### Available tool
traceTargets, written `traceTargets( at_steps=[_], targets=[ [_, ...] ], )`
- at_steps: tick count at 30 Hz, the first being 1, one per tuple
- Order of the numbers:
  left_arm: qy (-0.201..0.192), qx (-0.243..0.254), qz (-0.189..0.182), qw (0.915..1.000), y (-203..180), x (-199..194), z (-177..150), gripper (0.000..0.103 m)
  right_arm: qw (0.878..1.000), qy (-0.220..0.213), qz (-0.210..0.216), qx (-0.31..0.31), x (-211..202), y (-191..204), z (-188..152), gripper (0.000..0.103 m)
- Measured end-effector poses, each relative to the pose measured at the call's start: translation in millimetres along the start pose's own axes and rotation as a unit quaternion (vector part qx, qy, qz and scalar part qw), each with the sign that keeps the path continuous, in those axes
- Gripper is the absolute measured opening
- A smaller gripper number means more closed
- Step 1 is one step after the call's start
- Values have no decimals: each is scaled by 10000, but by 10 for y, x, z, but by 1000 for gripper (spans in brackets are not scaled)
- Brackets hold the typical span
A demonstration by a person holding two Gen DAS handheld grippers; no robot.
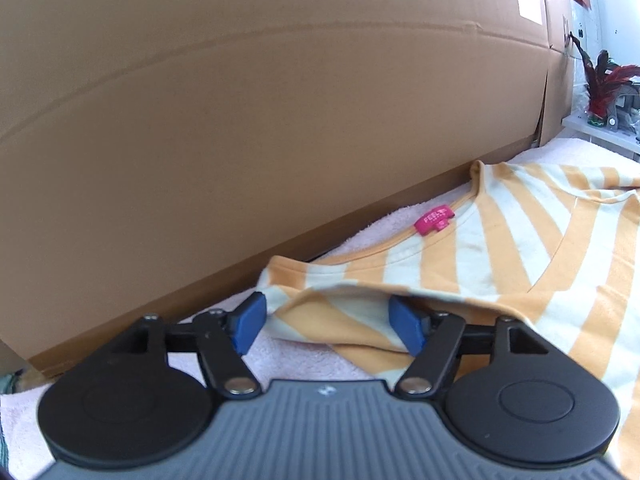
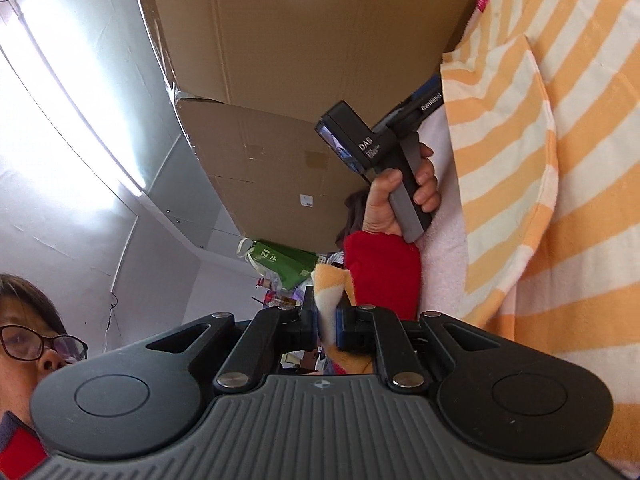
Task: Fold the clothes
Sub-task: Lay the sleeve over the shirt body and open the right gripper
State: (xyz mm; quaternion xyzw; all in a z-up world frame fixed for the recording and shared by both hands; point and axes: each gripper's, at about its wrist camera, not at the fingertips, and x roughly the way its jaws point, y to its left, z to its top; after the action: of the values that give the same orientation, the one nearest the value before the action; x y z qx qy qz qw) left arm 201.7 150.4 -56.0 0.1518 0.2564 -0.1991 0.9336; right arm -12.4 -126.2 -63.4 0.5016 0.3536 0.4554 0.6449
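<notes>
Left gripper (image 1: 327, 326) is spread wide around striped shirt (image 1: 500, 256) fold; right gripper (image 2: 327, 322) is clamped on shirt hem.

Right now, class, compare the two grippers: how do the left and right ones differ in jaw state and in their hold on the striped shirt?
The left gripper has its jaws wide apart; the right gripper has its jaws closed. The left gripper straddles a folded edge of the striped shirt without pinching it; the right gripper clamps a bunch of the shirt's fabric. Both have blue pads and black linkages.
</notes>
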Motion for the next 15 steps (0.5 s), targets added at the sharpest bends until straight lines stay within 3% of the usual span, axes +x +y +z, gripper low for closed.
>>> traceTargets(
  at_steps=[5,12,15],
  targets=[
    [45,-146,82,9998,69,7,1,81,9985,436,-150,-299,22,40,-149,11],
    [45,-136,105,9998,62,-7,-8,80,9875,1047,-943,-704,39,-162,-410,12],
    [47,-139,104,9998,62,-15,-8,80,9846,1042,-1172,-776,-30,-205,-448,12]
  ],
)
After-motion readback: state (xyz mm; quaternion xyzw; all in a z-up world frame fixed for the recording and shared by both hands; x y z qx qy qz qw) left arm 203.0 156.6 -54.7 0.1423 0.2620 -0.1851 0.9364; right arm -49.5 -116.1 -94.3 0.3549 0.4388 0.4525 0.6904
